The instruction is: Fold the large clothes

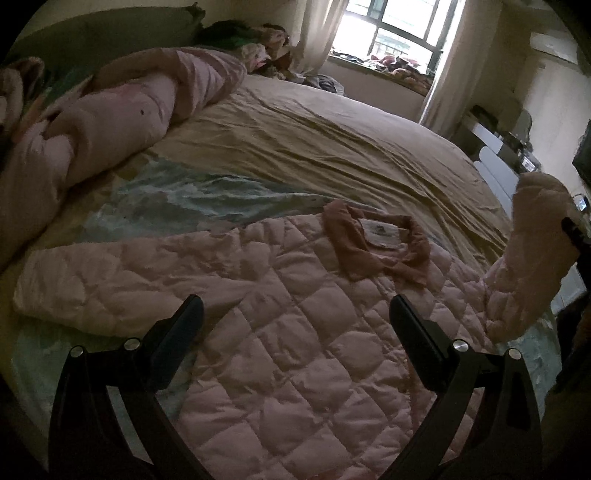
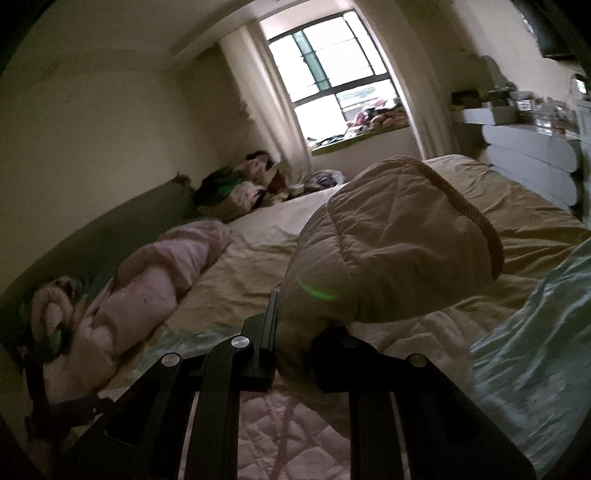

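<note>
A pink quilted jacket (image 1: 295, 314) lies spread on the bed, its darker collar (image 1: 373, 243) with a white label facing up. One sleeve (image 1: 110, 273) lies flat to the left. The other sleeve (image 1: 532, 258) is lifted at the right edge of the left wrist view. My left gripper (image 1: 295, 306) hovers over the jacket's body, open, nothing between its fingers. My right gripper (image 2: 295, 325) is shut on the lifted sleeve (image 2: 388, 236), whose ribbed cuff (image 2: 476, 214) bulges above the fingers and hides the right one.
A tan sheet (image 1: 332, 140) covers the bed (image 2: 524, 206). A rolled pink quilt (image 1: 129, 118) lies along the left side by a green headboard (image 1: 92, 33). Piled clothes (image 1: 258, 44) sit at the far corner under the window (image 1: 391, 29). White drawers (image 2: 532, 155) stand right.
</note>
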`<state>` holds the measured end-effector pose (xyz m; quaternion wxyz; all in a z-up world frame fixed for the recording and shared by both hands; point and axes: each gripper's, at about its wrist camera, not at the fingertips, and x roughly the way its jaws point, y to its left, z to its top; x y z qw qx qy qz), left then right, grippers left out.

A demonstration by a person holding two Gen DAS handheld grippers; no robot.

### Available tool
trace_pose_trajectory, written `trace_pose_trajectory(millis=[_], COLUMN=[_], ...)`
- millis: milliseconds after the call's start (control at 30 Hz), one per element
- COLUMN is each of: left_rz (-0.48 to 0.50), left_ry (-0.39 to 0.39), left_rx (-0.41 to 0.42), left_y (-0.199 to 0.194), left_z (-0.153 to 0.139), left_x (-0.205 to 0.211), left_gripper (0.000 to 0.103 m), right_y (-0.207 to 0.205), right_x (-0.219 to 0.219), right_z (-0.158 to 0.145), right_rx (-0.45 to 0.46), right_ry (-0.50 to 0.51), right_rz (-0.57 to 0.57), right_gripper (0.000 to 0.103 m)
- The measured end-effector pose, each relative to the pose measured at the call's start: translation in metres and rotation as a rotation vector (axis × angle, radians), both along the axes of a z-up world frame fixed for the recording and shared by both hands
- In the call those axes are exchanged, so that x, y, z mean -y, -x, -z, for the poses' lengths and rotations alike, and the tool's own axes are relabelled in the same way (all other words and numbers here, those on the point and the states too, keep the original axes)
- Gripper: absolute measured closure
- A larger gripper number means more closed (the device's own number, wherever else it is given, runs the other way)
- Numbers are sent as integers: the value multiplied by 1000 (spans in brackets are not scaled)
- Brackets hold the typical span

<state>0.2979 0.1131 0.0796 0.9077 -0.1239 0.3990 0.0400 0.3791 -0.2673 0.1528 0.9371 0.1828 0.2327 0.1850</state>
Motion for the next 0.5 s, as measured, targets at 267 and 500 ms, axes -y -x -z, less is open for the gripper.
trace_pose_trajectory(millis=[267, 500], left_rz=[2, 12], left_ry=[41, 82], left_rx=[1, -11], left_y=[1, -1], left_z=[13, 31], left_x=[-17, -24], left_gripper=[9, 9], right_y=[-6, -6], right_x=[-59, -100], right_z=[33, 70], right_rx=[-48, -111], right_ry=[46, 85], right_rz=[-86, -139], right_gripper=[89, 89])
